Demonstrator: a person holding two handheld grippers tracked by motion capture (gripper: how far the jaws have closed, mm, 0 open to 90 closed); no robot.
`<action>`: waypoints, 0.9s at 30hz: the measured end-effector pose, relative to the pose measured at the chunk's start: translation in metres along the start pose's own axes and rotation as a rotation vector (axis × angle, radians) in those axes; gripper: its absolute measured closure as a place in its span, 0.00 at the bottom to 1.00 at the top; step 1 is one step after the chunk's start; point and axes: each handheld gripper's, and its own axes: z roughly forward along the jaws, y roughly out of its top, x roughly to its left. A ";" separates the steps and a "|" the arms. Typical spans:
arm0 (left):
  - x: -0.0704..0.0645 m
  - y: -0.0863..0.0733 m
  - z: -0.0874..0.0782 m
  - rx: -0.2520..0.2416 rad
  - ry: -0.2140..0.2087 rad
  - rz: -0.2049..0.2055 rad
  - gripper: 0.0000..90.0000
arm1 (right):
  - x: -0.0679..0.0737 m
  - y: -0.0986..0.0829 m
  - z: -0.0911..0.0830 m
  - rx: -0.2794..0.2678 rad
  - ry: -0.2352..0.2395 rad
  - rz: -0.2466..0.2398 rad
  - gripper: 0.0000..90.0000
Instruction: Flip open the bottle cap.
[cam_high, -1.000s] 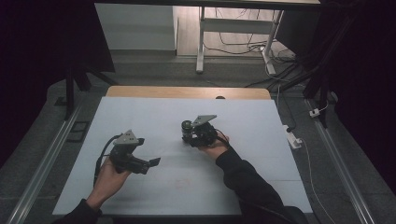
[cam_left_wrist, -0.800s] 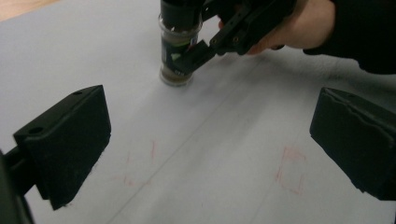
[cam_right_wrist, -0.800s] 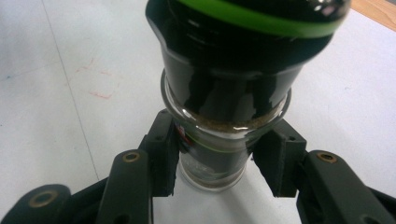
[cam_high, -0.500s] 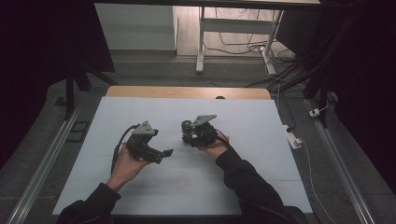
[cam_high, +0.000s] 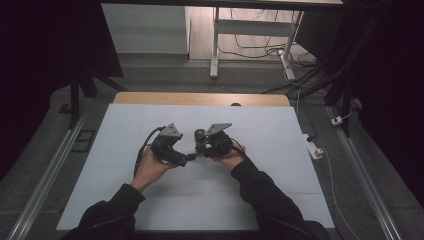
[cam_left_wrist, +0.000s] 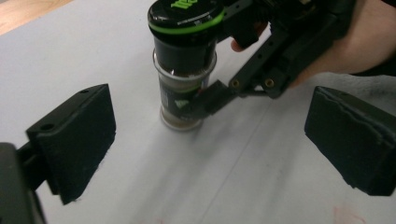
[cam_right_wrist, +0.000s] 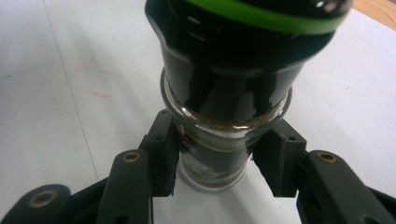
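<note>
The left hand-held gripper (cam_high: 187, 159) has been carried across the worktop (cam_high: 125, 130) over the last second, from well out on the left to just beside the right hand-held gripper (cam_high: 199, 148); its jaws are held wide apart, with nothing between them, as seen in the left gripper view, where the two black pads (cam_left_wrist: 79, 140) flank bare white surface. The right hand-held gripper has stayed where it was; its jaws are clamped on the lower body of a spice jar (cam_right_wrist: 224, 121), seen closely in the right gripper view, with a pad pressed against each side of the glass. The jar (cam_left_wrist: 185, 65) stands upright on the worktop, straight ahead of the left hand-held gripper's open jaws and a little beyond them; its black cap with a green band (cam_left_wrist: 185, 16) is uppermost, and a brownish powder can be made out inside the glass.

From this approach it is judged that the jar is being steadied by the right hand-held gripper so that the cap can be taken by the left one; the cap is not yet touched. The remaining gap is small, so the next move would call for the left jaws to be raised to cap height and brought around it before being closed; if they were closed too low, the right hand-held gripper's own fingers (cam_left_wrist: 210, 98) might be struck.
</note>
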 end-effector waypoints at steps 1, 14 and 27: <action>0.000 0.001 0.002 -0.001 -0.001 0.003 0.06 | 0.000 0.000 0.000 0.000 0.000 -0.001 0.59; 0.003 0.009 0.007 -0.018 -0.026 0.020 0.50 | 0.000 0.000 0.000 -0.003 0.000 0.002 0.59; 0.002 0.016 0.007 -0.015 -0.064 0.023 0.99 | -0.001 0.000 0.000 -0.003 0.004 0.001 0.59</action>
